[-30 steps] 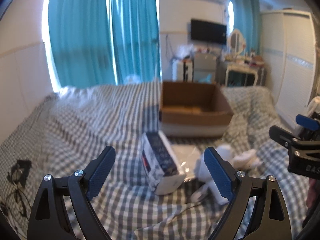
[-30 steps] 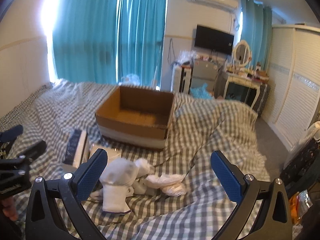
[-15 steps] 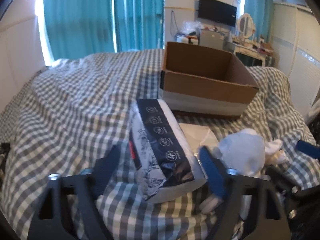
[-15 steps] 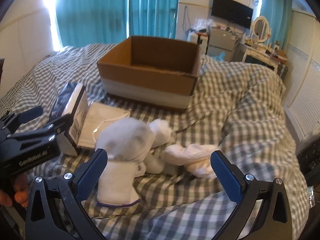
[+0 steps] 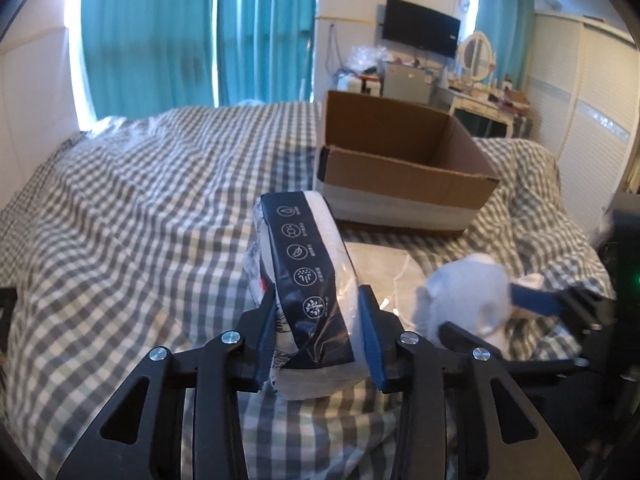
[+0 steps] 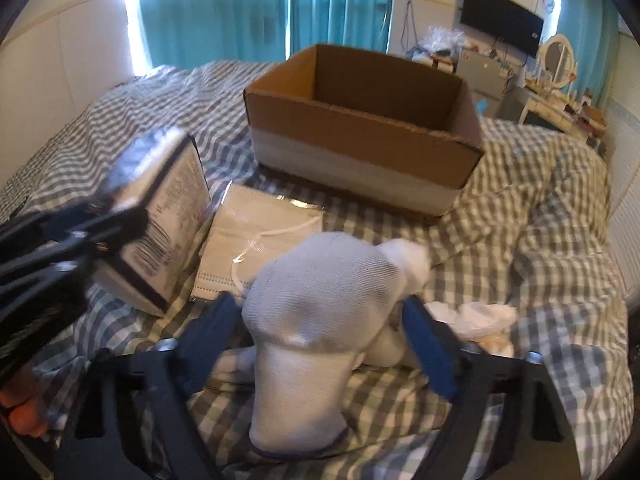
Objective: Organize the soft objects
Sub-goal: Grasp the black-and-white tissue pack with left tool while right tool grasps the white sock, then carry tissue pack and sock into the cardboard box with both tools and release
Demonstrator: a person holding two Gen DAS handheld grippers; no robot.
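My left gripper [image 5: 318, 326] is shut on a tissue pack [image 5: 308, 280] with a dark blue band, on the checked bed. The pack also shows in the right wrist view [image 6: 160, 208]. My right gripper [image 6: 320, 340] has its jaws close around a grey-white sock [image 6: 320, 320]; the blue pads [image 6: 430, 354] sit at its sides, and contact is unclear from blur. The sock also shows in the left wrist view [image 5: 464, 300]. A flat pack of face masks [image 6: 260, 236] lies between tissue pack and sock. An open cardboard box [image 6: 360, 140] stands behind them.
More white socks [image 6: 476, 320] lie to the right on the rumpled checked bedcover [image 6: 540, 208]. Teal curtains [image 5: 200, 40], a TV and a dresser stand beyond the bed. A white wardrobe [image 5: 592, 128] is at the right.
Both grippers came down and forward. The left jaws closed on the tissue pack. The right jaws narrowed around the grey-white sock.
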